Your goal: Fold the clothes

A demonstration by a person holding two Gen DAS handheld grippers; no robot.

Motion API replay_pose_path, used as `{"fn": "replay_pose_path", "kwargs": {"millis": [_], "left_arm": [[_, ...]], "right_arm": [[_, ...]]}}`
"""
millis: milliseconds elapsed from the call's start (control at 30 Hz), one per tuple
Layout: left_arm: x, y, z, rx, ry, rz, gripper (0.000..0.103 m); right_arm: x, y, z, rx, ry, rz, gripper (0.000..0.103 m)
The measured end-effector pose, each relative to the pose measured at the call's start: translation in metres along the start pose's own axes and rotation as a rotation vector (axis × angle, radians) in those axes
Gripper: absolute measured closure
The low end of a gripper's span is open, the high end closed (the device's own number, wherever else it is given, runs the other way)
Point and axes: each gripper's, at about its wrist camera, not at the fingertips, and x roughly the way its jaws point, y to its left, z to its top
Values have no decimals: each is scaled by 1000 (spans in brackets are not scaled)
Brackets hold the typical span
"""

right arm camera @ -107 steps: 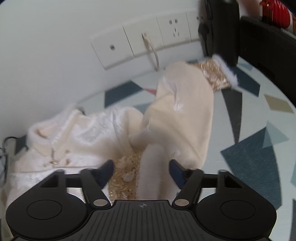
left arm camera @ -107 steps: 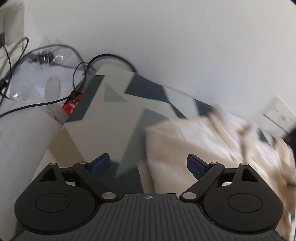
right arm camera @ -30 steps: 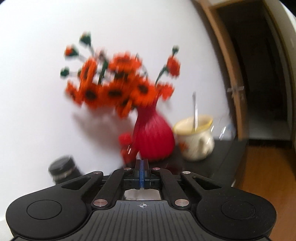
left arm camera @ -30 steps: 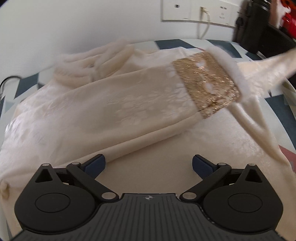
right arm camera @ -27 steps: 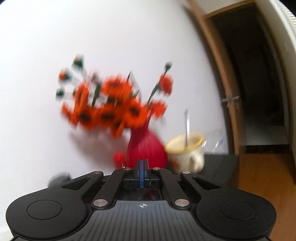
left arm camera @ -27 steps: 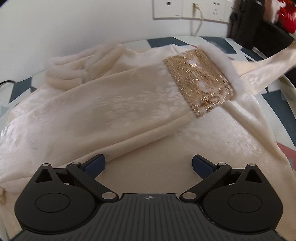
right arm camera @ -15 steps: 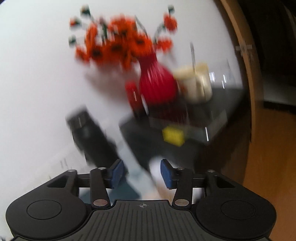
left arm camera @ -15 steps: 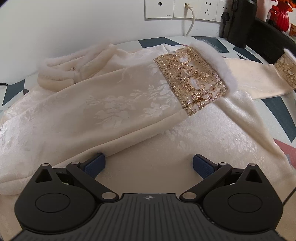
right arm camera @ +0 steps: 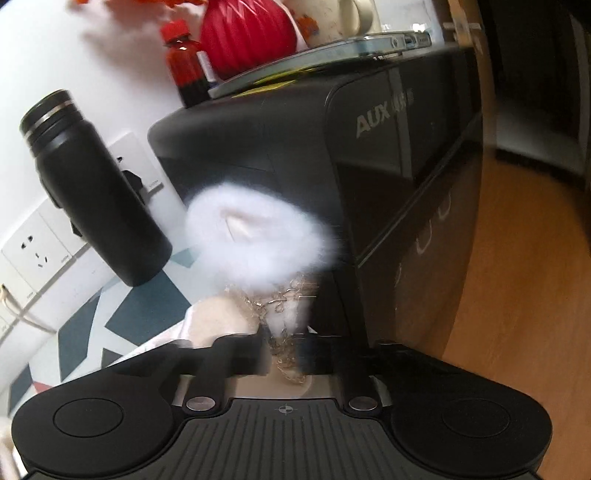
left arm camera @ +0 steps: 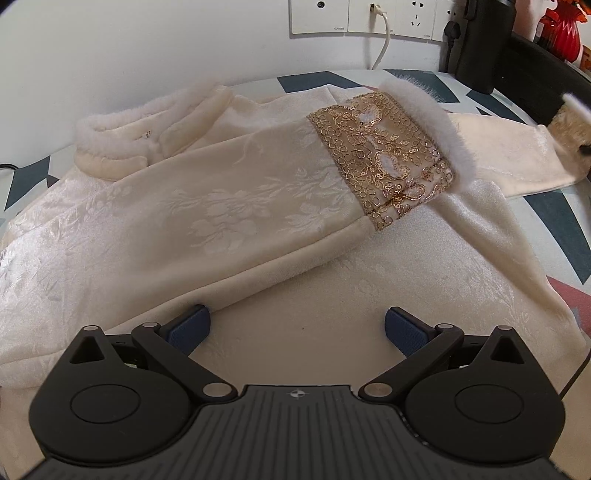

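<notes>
A cream brocade garment point(left arm camera: 221, 206) lies spread on the patterned table, fur collar point(left arm camera: 140, 129) at the far left. One sleeve is folded across its body, and that sleeve's gold sequin cuff point(left arm camera: 384, 162) rests in the middle. My left gripper point(left arm camera: 295, 328) hovers open low over the garment's near part, nothing between its pads. The other sleeve point(left arm camera: 509, 147) stretches to the right. In the right wrist view, my right gripper point(right arm camera: 284, 350) is closing its jaws on that sleeve's gold cuff, and the white fur trim point(right arm camera: 258, 240) sticks out beyond the blurred fingers.
A black flask point(right arm camera: 92, 192) and a black AUX appliance point(right arm camera: 332, 147) stand just behind the held cuff. On the appliance sit a red vase point(right arm camera: 247, 33) and a small bottle. Wall sockets point(left arm camera: 369, 18) with a white cable point(left arm camera: 384, 48) line the back. Wooden floor point(right arm camera: 517, 277) lies beyond the table's right edge.
My right gripper dropped from facing the vase down to the table, opened, then closed around the second sleeve's cuff. That sleeve now lies stretched to the right. The left gripper held still.
</notes>
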Motion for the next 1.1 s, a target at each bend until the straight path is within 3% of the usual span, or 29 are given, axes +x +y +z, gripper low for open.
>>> {"fn": "replay_pose_path", "kwargs": {"millis": [200, 300, 500, 767, 900, 1000, 1100], "left_arm": [[0, -14, 11, 37, 9, 0, 1], [1, -35, 20, 103, -31, -42, 1], [14, -90, 40, 249, -115, -135, 1], [30, -124, 44, 349, -158, -107, 1], [-8, -91, 32, 280, -187, -223, 1], [-43, -39, 14, 184, -248, -225, 1], [-70, 34, -1, -25, -269, -222, 1]], "right_arm": [[-74, 26, 57, -110, -247, 106, 93], [-80, 39, 80, -131, -230, 181, 93], [-92, 64, 84, -213, -263, 236, 93], [-94, 64, 86, -175, -203, 236, 93], [-113, 91, 82, -207, -201, 312, 93], [-123, 132, 78, -245, -188, 398, 93], [-133, 189, 62, -323, -201, 468, 93]]}}
